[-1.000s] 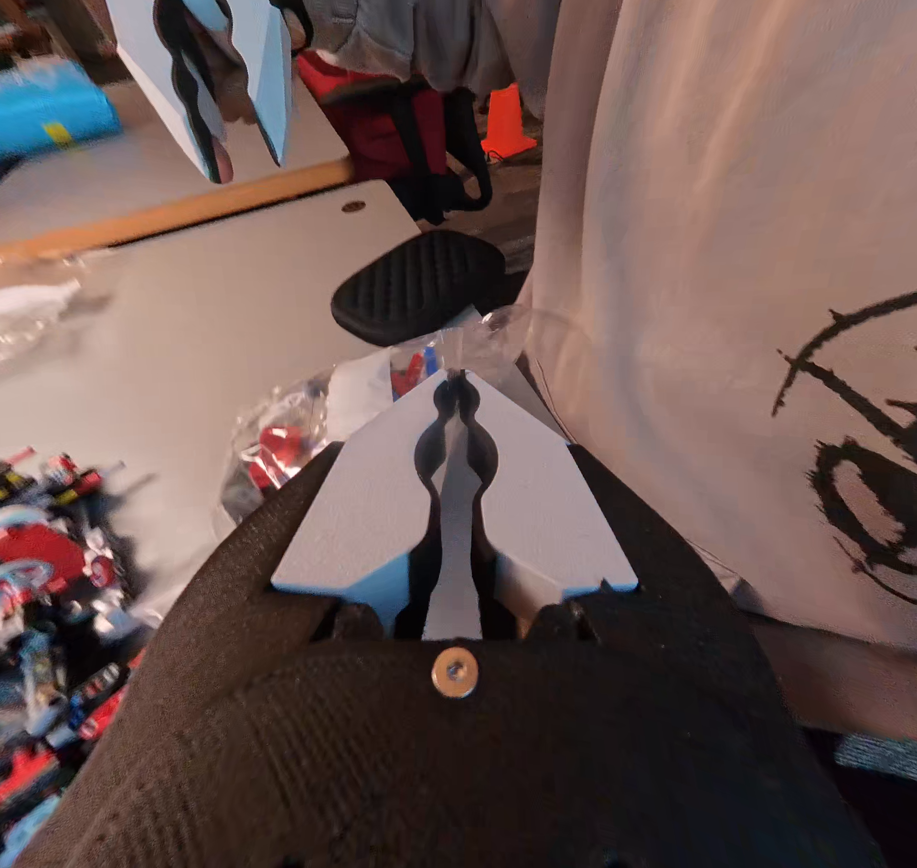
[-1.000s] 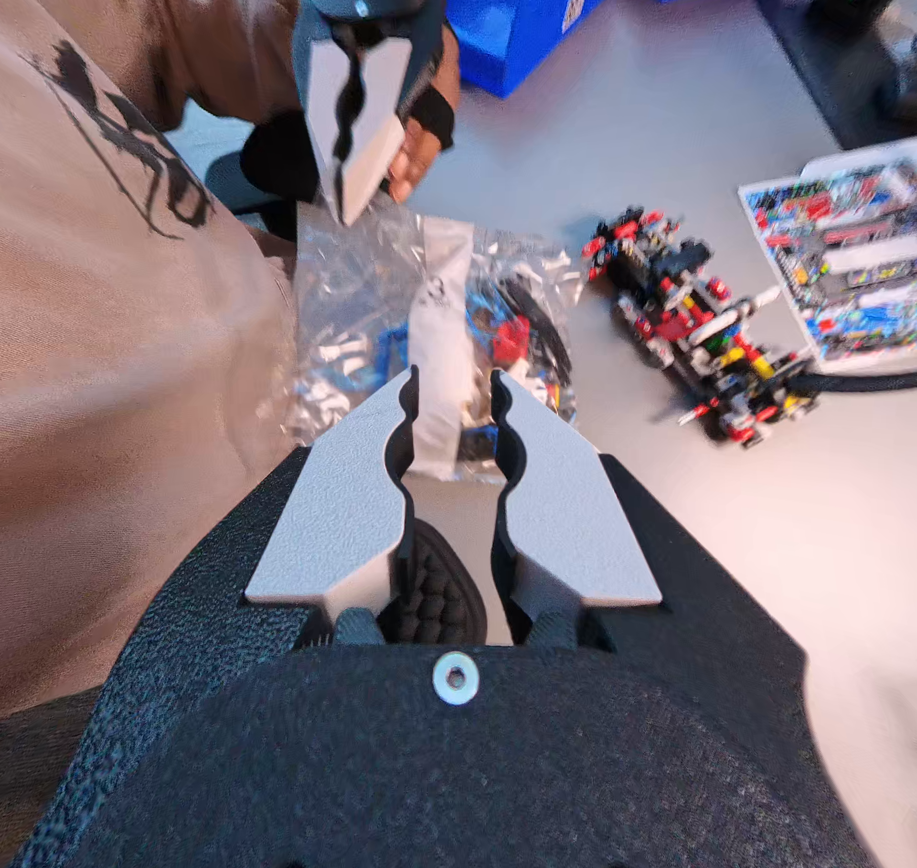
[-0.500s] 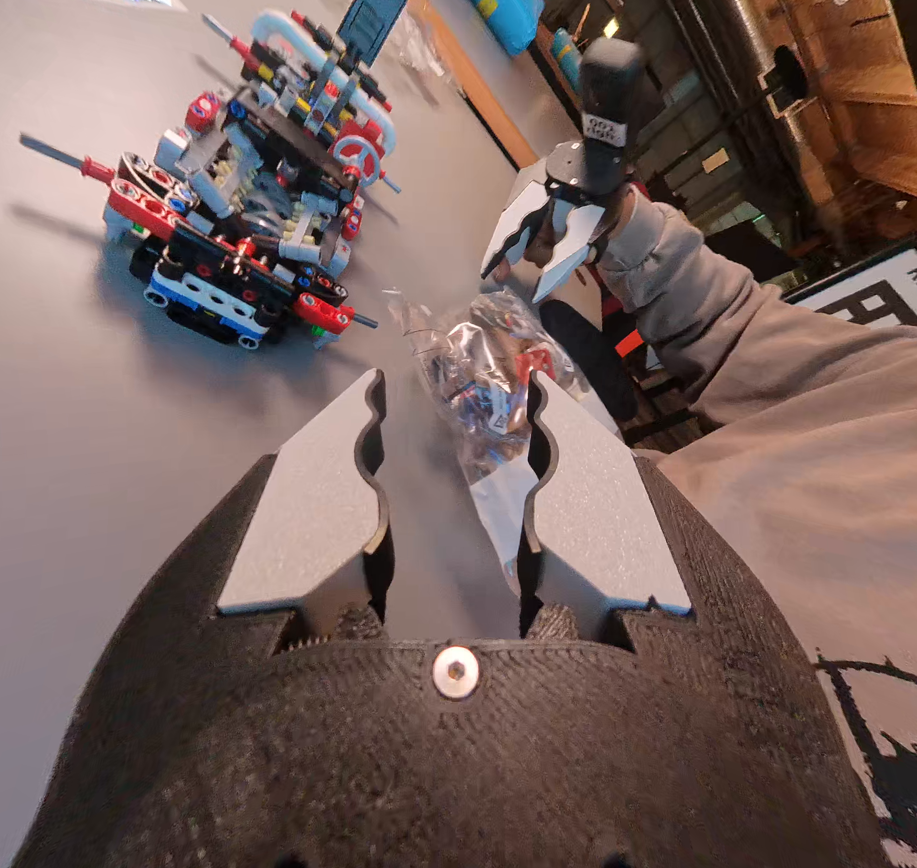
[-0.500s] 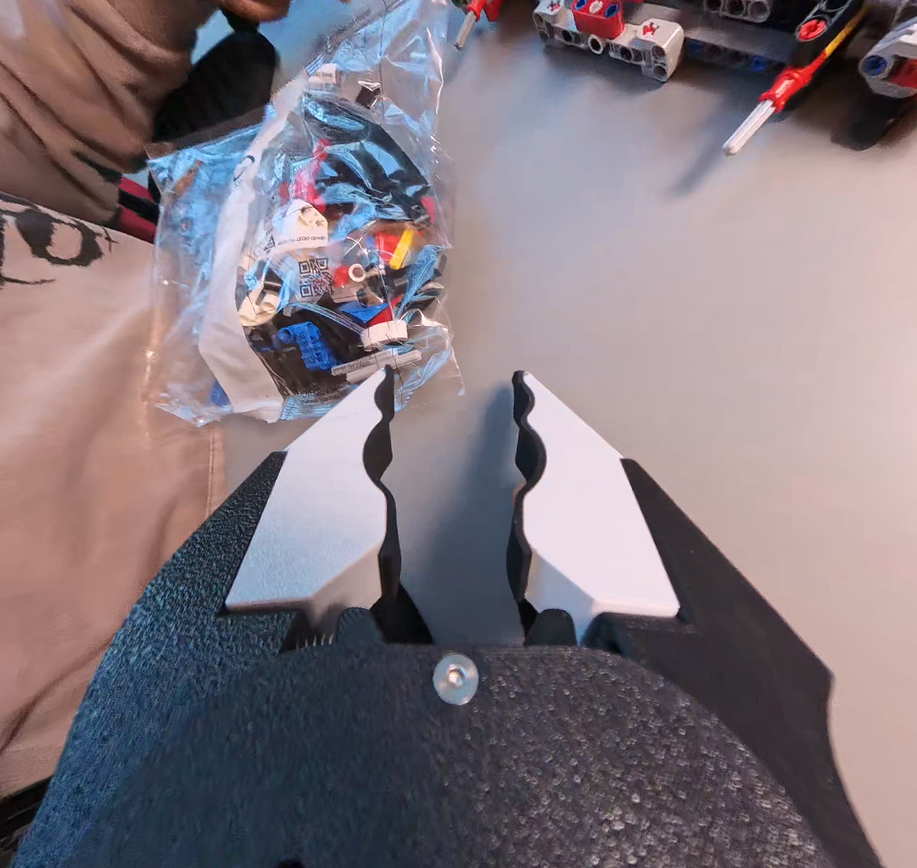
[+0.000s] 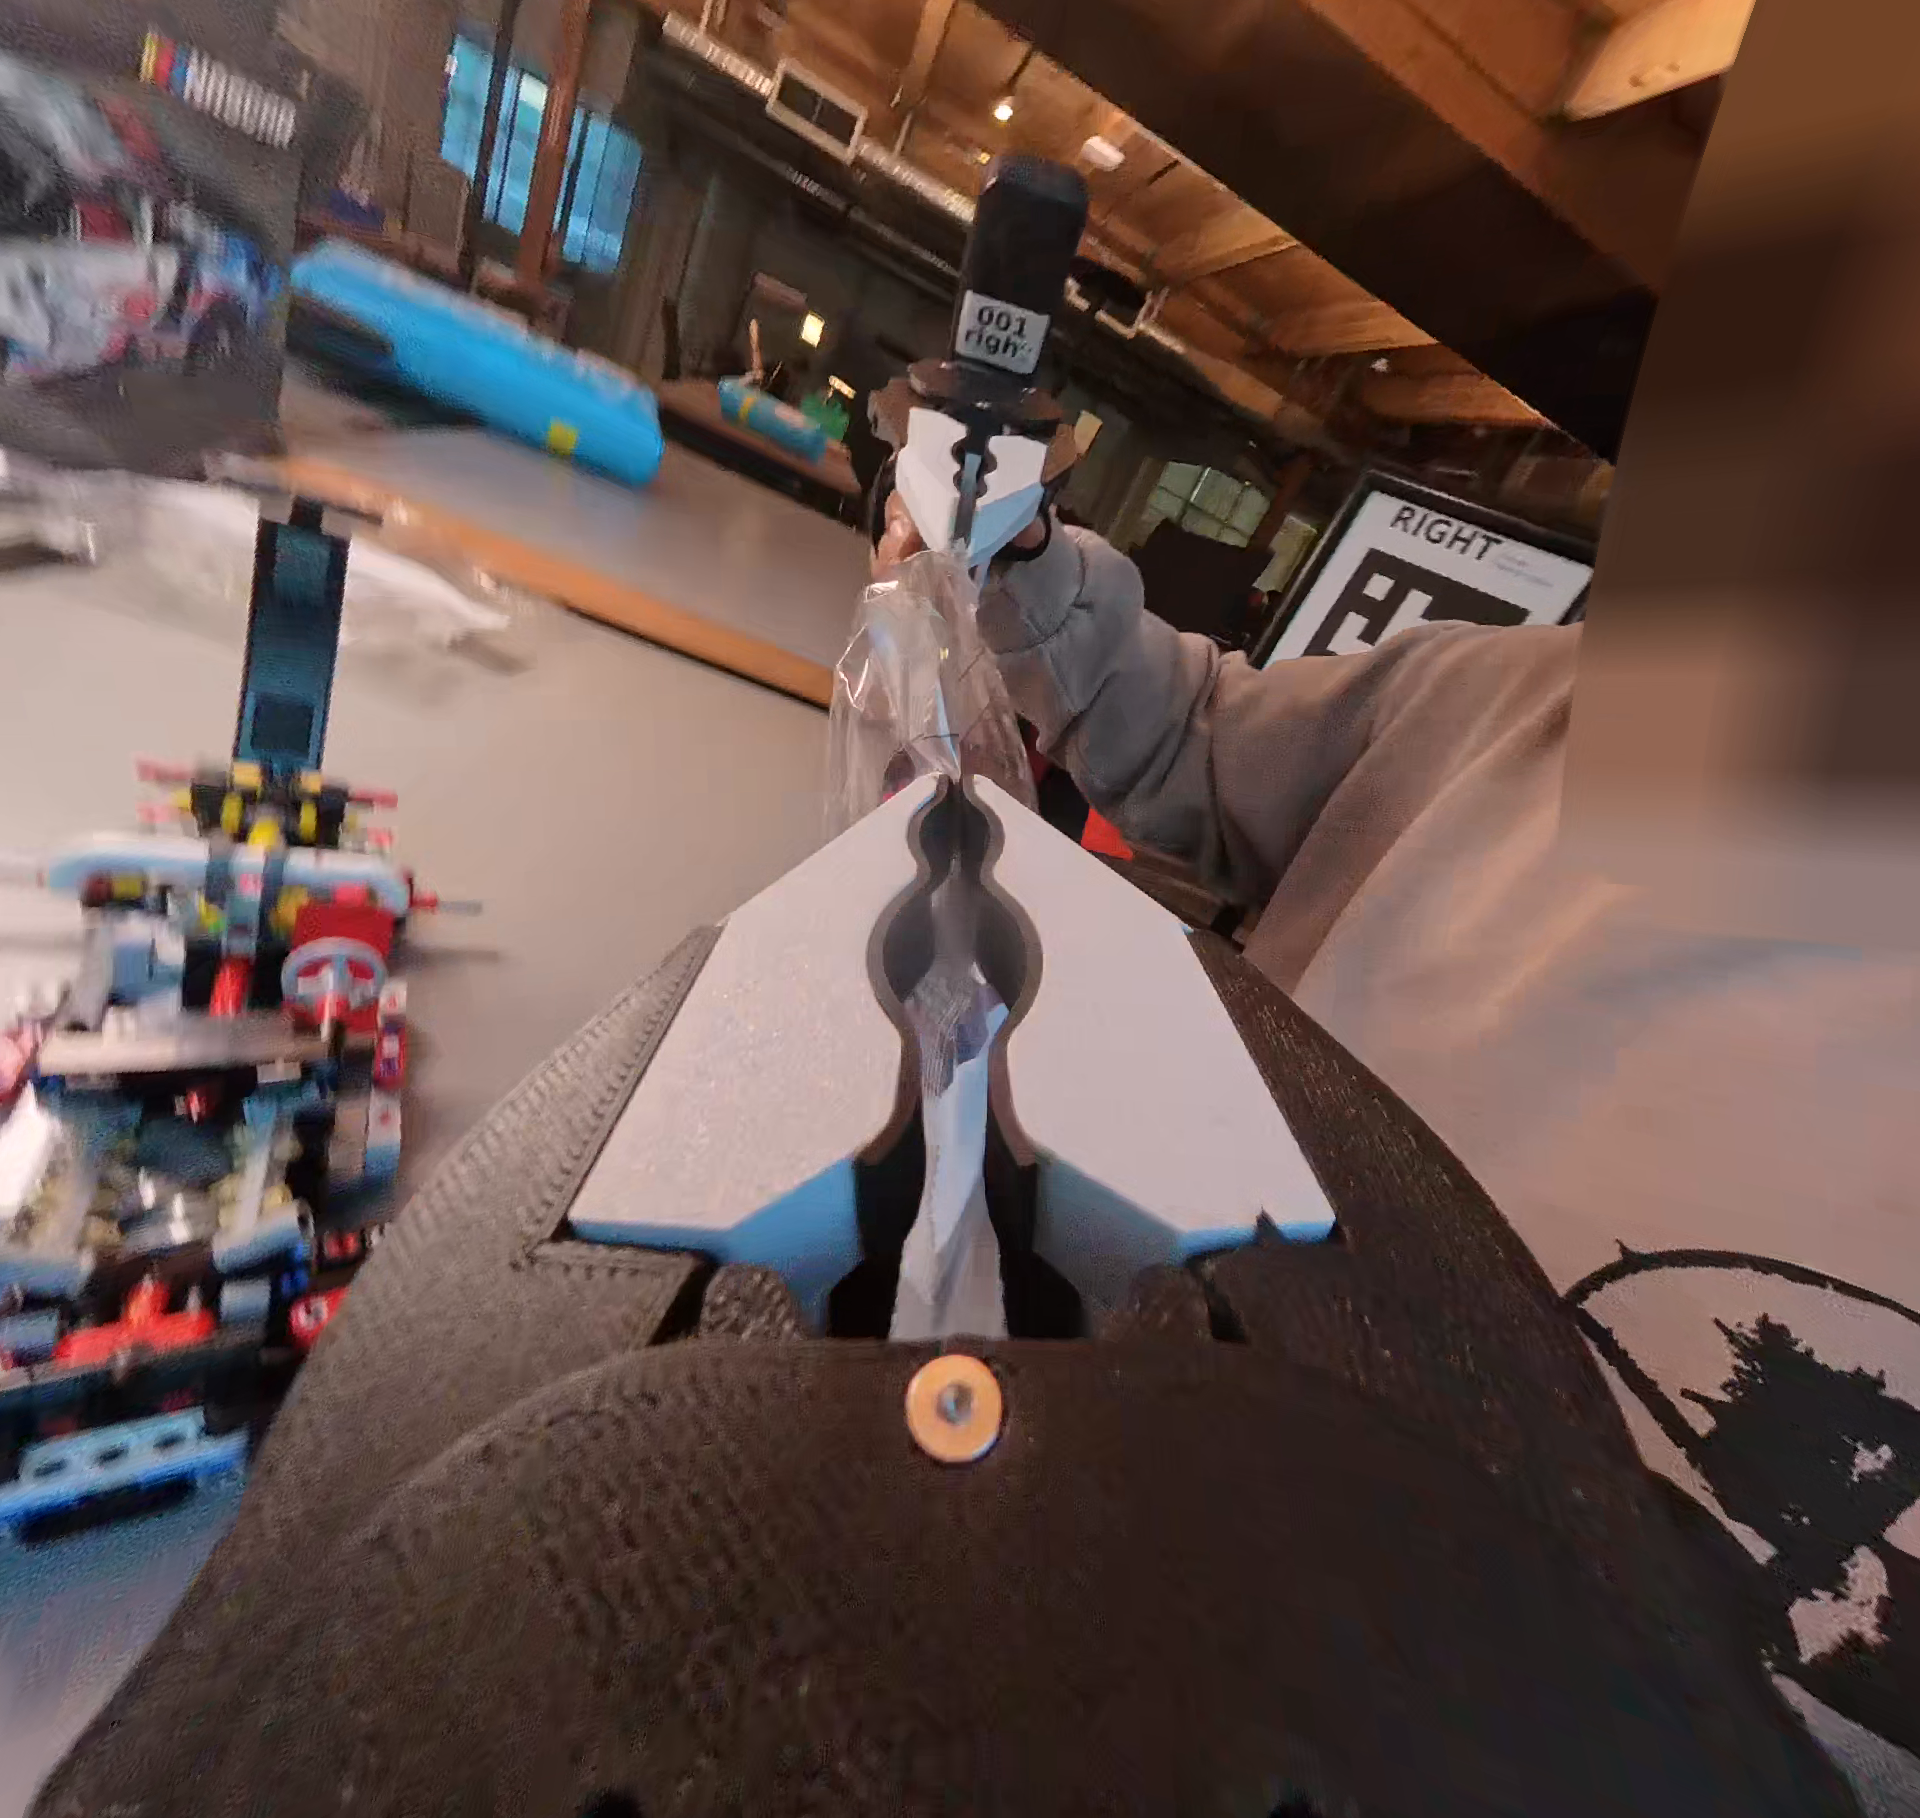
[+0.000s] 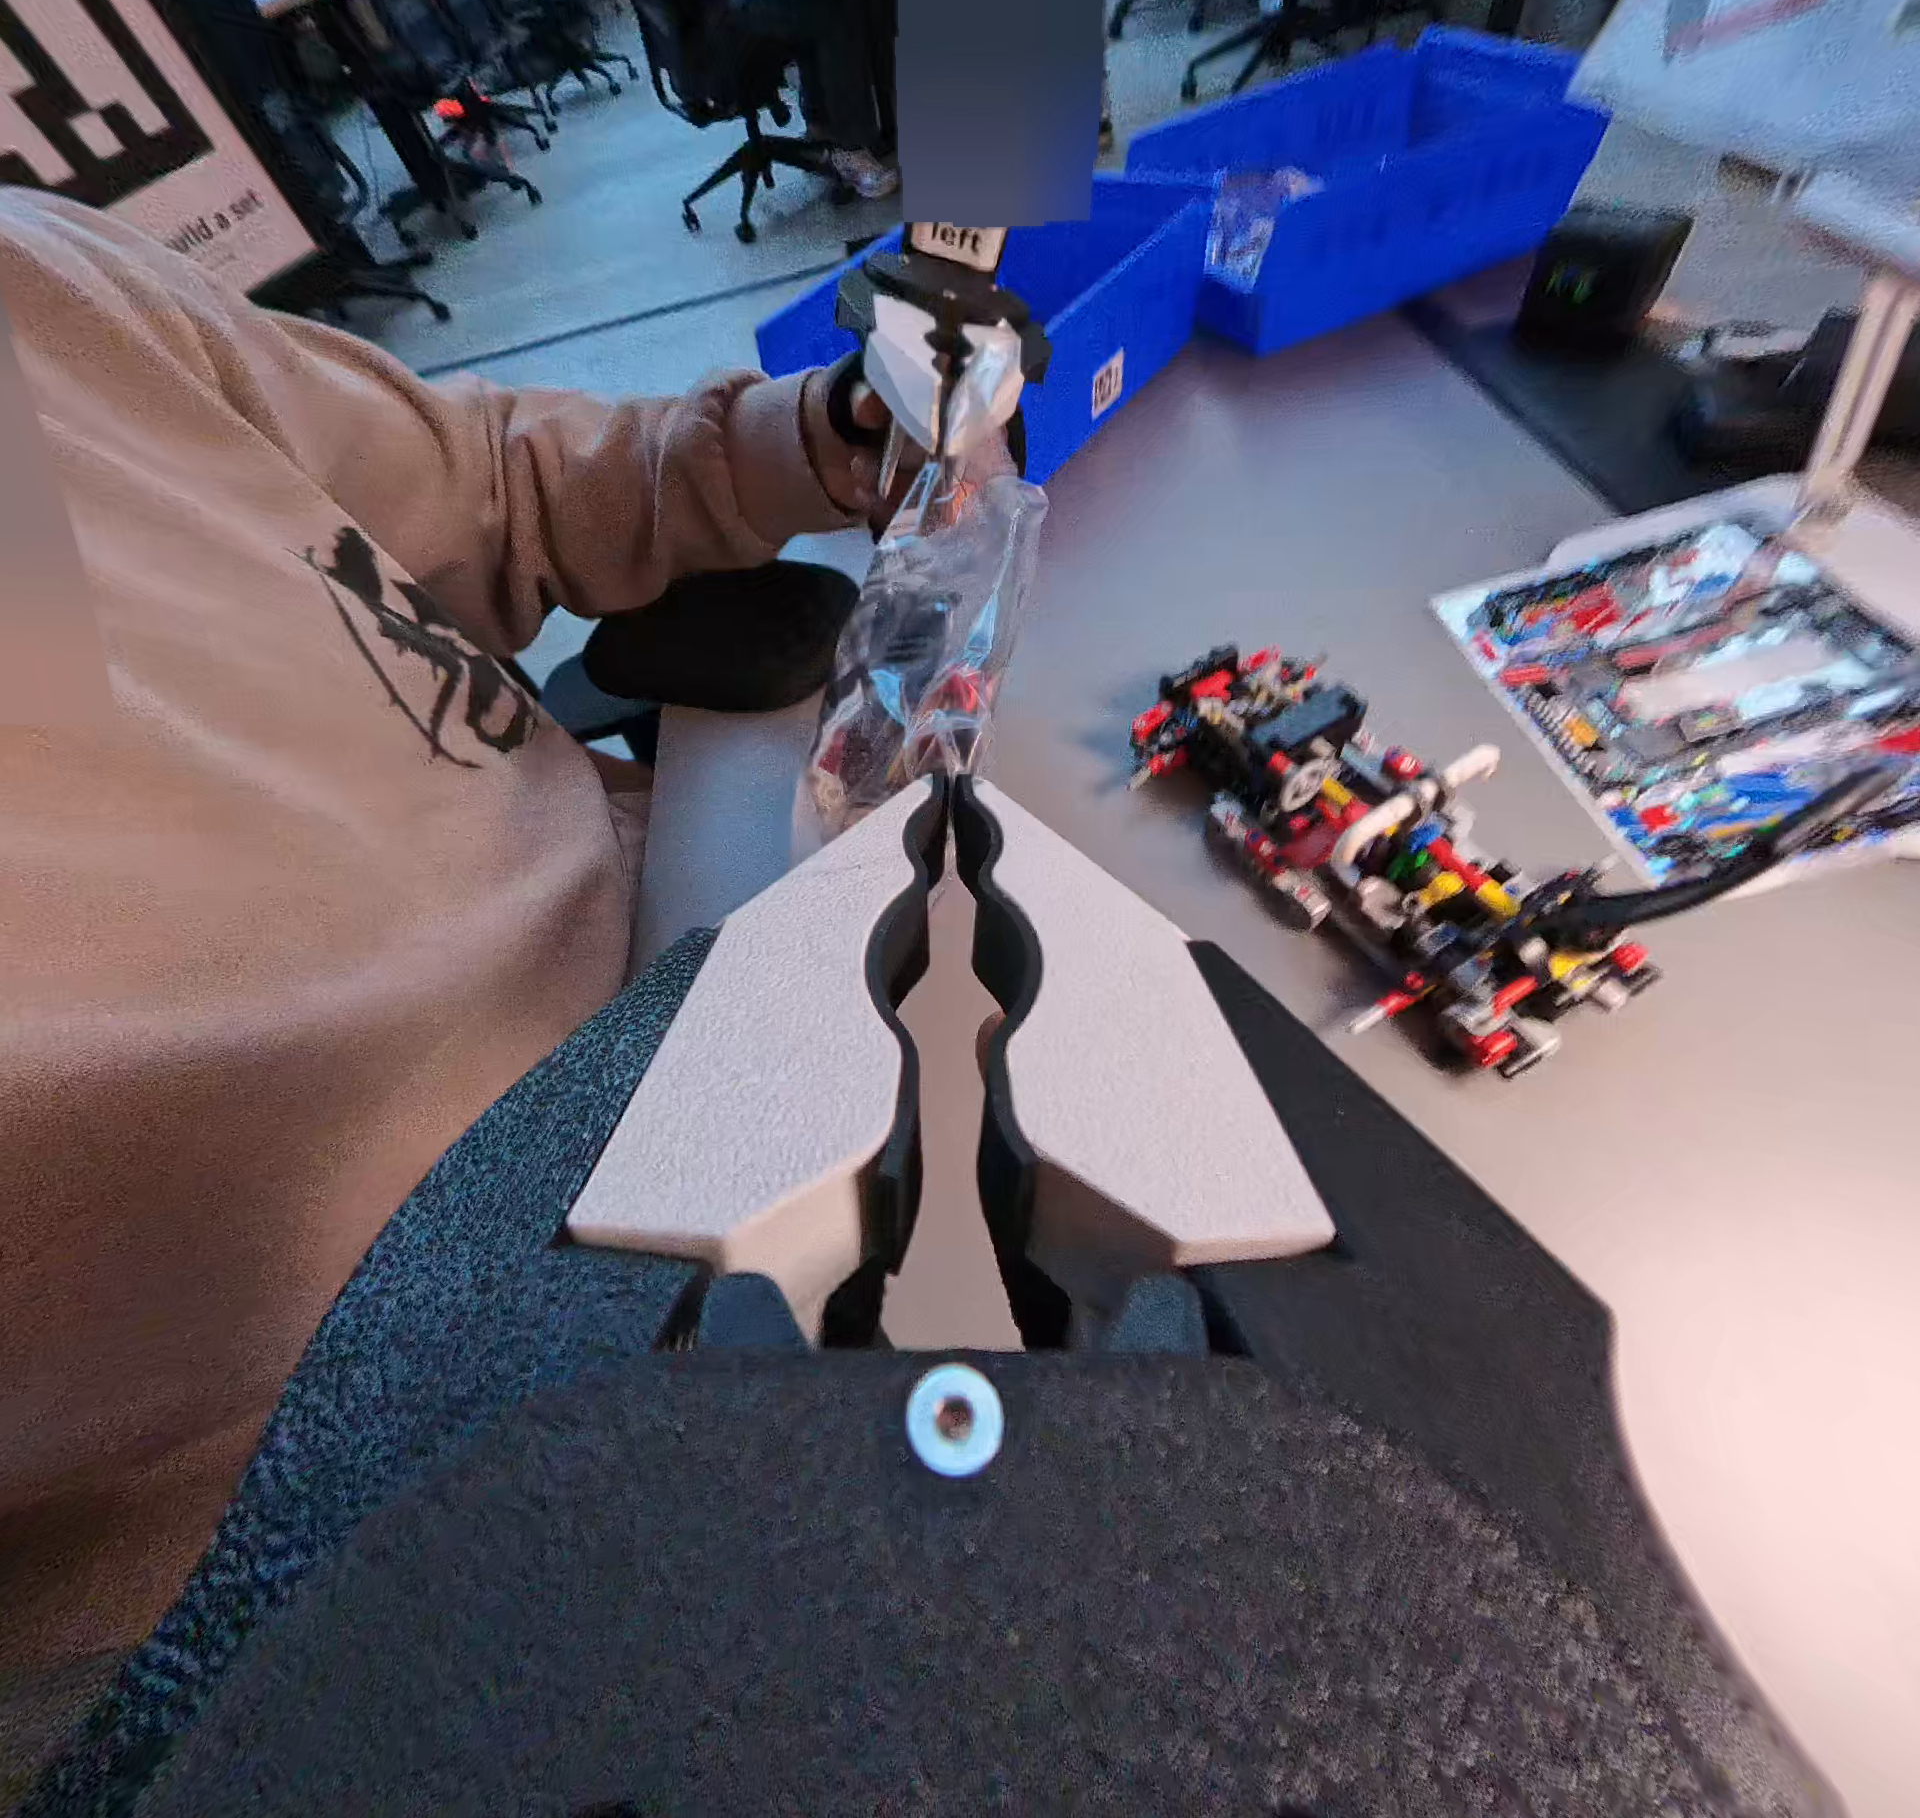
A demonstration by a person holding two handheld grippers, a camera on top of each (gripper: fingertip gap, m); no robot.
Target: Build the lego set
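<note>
A clear plastic bag of small Lego parts (image 6: 925, 646) hangs stretched between both grippers above the grey table (image 6: 1403, 1249). My right gripper (image 6: 951, 781) is shut on its near end. My left gripper (image 6: 940, 407) is shut on the far end. In the left wrist view, my left gripper (image 5: 956, 781) pinches the bag (image 5: 914, 667), with a white strip of it caught between the jaws, and the right gripper (image 5: 971, 511) holds the other end higher up. The partly built Lego car (image 6: 1382, 854) stands on the table to the right, and it also shows in the left wrist view (image 5: 208, 1041).
An open instruction booklet (image 6: 1704, 688) lies beyond the car at the right. Blue bins (image 6: 1351, 137) stand at the table's far edge. A black chair armrest (image 6: 727, 625) sits below the bag. The person's beige sweatshirt (image 6: 260, 729) fills the left side. Across from one pair of fingers to the other is roughly 15 cm.
Half a second ago both grippers were open and the bag lay on the table. Now both are shut on opposite ends of the bag and hold it up off the table.
</note>
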